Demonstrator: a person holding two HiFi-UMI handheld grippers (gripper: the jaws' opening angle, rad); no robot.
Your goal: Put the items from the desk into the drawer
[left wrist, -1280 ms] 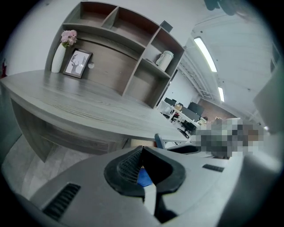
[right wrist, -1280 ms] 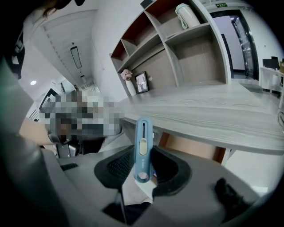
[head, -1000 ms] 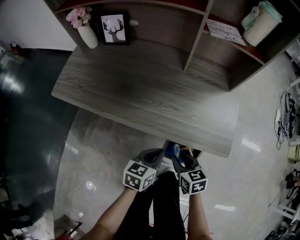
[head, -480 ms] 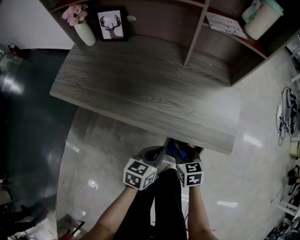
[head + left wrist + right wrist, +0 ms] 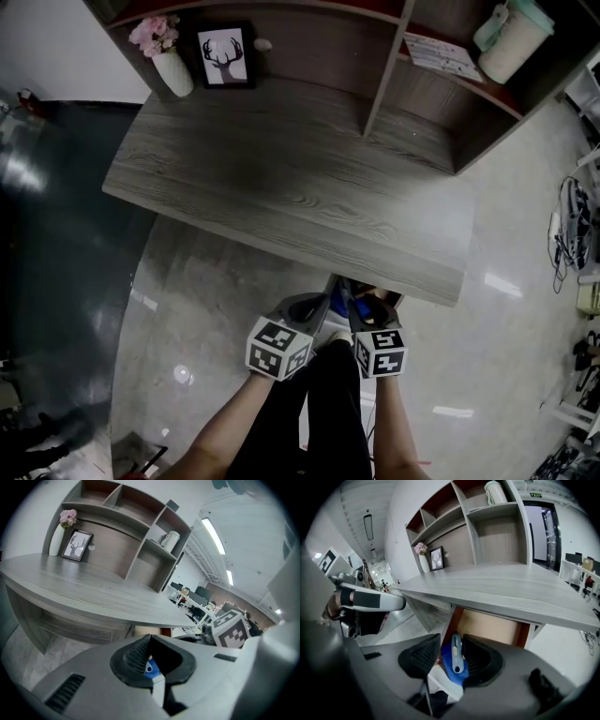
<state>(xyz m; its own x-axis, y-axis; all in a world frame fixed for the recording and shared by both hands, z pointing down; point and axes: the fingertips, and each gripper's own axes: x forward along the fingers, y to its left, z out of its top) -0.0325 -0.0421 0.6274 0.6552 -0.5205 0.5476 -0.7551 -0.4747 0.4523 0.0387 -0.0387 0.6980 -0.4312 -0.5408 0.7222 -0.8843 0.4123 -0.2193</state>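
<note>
Nearest, the right tongs (image 5: 451, 645) stand part-wide and have just been opening. A slim pale cutter (image 5: 456, 653) lies between them on a blue item (image 5: 449, 667), at the open drawer (image 5: 492, 626), so it looks released. Its long axis runs from 6 to 12 o'clock, toward the drawer's back. The left tongs (image 5: 149, 640), at 9 o'clock, meet at the tips and are empty. Beyond, the surface (image 5: 281, 187) carries only a vase (image 5: 174, 69) and a frame (image 5: 228, 56) at 11 o'clock, so the task seems nearly finished.
</note>
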